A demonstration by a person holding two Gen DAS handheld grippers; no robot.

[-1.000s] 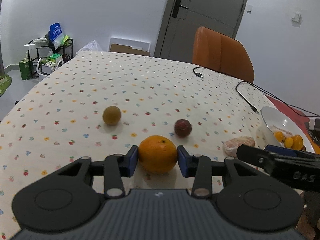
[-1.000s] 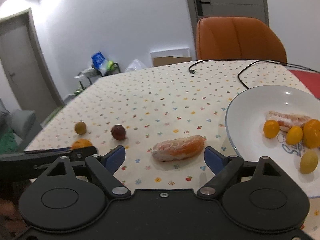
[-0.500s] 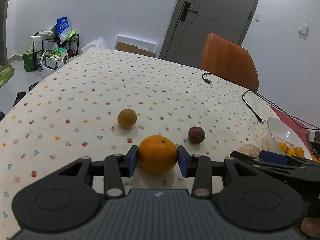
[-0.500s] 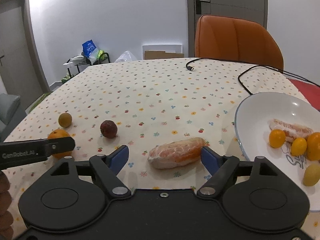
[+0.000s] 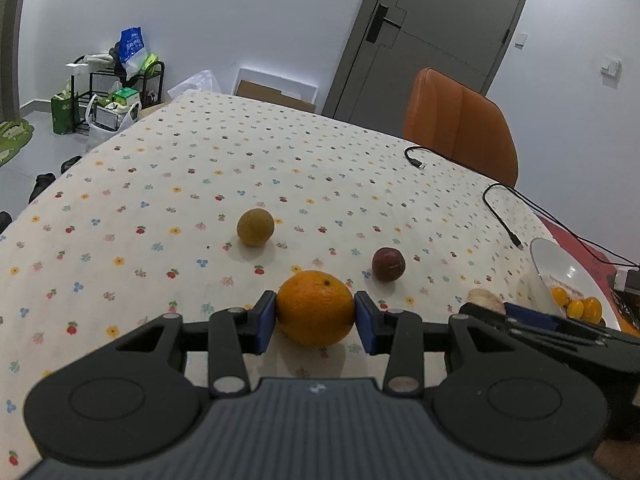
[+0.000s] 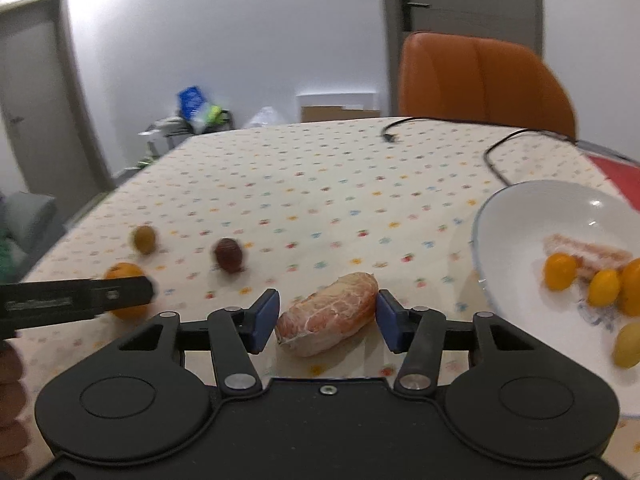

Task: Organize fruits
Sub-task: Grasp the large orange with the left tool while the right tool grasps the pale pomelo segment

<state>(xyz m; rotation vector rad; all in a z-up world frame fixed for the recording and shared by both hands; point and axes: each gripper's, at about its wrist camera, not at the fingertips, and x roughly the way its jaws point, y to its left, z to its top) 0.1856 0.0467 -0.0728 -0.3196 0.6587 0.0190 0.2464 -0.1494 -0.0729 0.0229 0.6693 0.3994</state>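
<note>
Beside the white plate point(image 6: 520, 216), on the flower-dotted desk point(image 5: 200, 168), both claws are into their picks at once. The left claw point(image 5: 315, 320) is clamped on the orange point(image 5: 314, 307), blue pads pressed against its two flanks right at the widest part, which looks like the sensible grip on a round, slippery fruit. It sits well to the left of the plate, low over the cloth; whether it has cleared the surface I can't say. Beyond it, further from the plate, a yellow-green fruit point(image 5: 255, 227) and a dark red fruit point(image 5: 388, 264) wait untouched on the desk. Now the right claw point(image 6: 326, 320): its fingers are drawn in around the peeled citrus piece point(image 6: 328, 314), which lies slantwise just left of the plate's rim. The right pad looks to be touching the upper end; the left pad is at or a hair off the lower end, and motion blur keeps me from calling it a firm hold. Inside the plate sit several small orange fruits point(image 6: 560, 271), a pale yellow one point(image 6: 627, 345) and another peeled piece point(image 6: 588, 252), so that's clearly the collecting spot. My read: each claw needs only a short carry toward the plate, with the soft peeled piece the likelier one to slip or squash.
</note>
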